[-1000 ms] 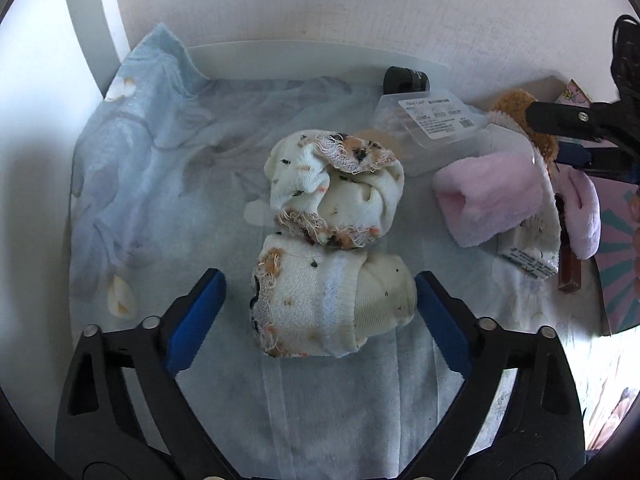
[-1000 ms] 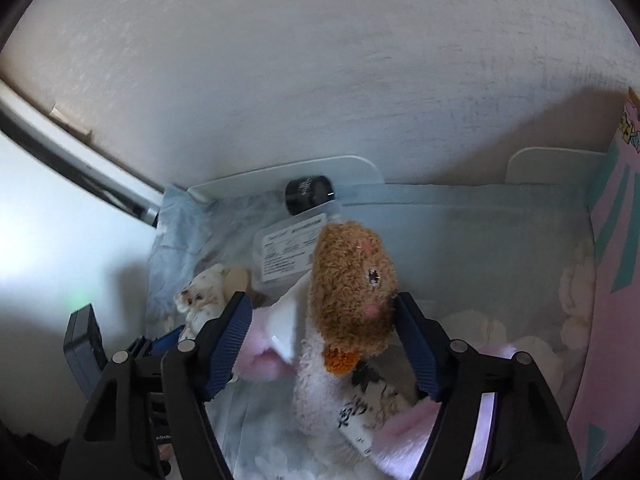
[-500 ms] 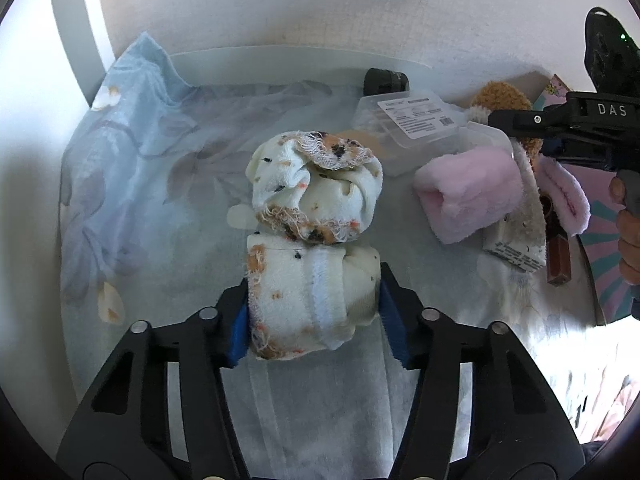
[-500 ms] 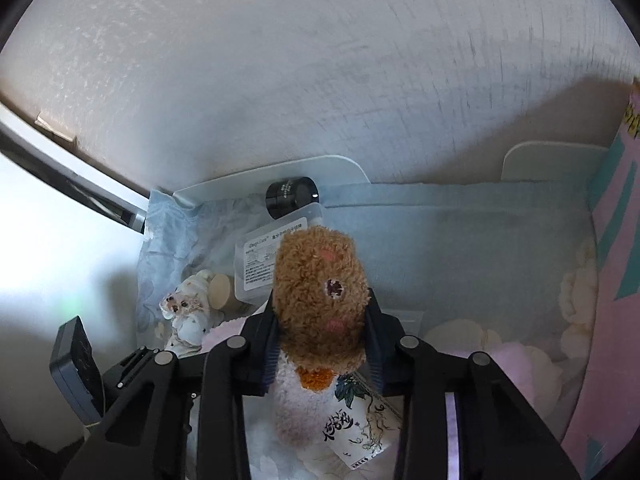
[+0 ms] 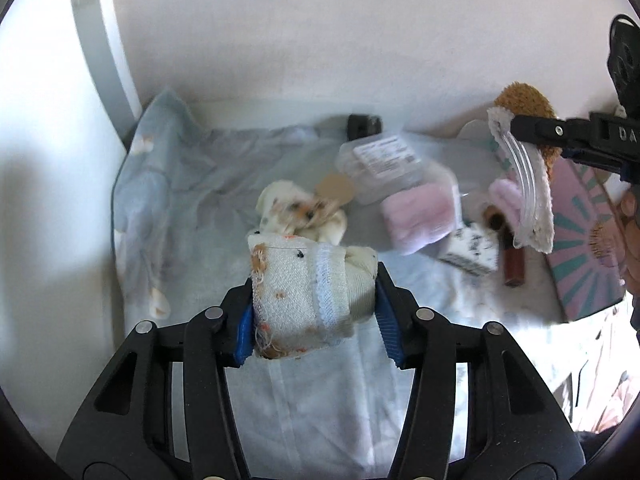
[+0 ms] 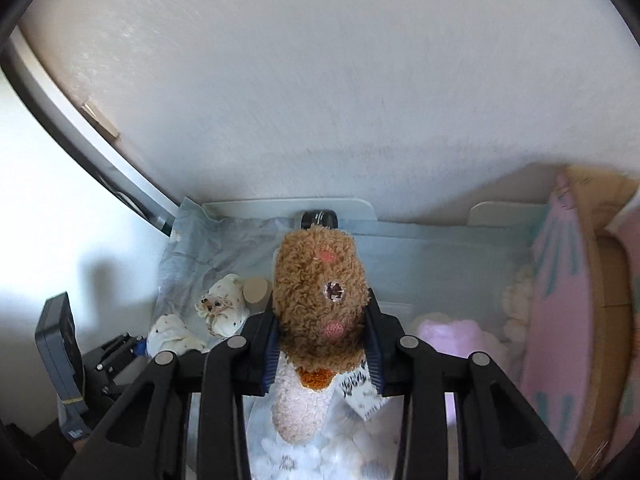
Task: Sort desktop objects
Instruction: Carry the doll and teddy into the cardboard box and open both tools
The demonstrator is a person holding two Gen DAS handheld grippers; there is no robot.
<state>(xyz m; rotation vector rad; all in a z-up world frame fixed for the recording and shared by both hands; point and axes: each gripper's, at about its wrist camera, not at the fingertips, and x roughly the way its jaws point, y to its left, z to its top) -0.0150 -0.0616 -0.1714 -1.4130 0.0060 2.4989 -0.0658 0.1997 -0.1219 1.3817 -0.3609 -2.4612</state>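
My left gripper (image 5: 314,312) is shut on a cream speckled rolled sock (image 5: 304,296) and holds it above the pale blue cloth (image 5: 188,200); it also shows in the right wrist view (image 6: 172,334). A second matching sock roll (image 5: 300,212) lies behind it on the cloth. My right gripper (image 6: 320,344) is shut on a brown plush bear sock (image 6: 320,292), lifted above the cloth; the sock and gripper show in the left wrist view (image 5: 528,140) at the right, with the sock's white part and paper tag hanging down.
A pink fluffy sock roll (image 5: 420,216), a clear labelled plastic box (image 5: 384,164), a small black jar (image 5: 362,124), a brown tube (image 5: 514,256) and a pink patterned box (image 5: 588,240) lie on the cloth. The wall is close behind.
Both grippers have lifted their socks off the cloth. One second ago both were open around them, then they closed.
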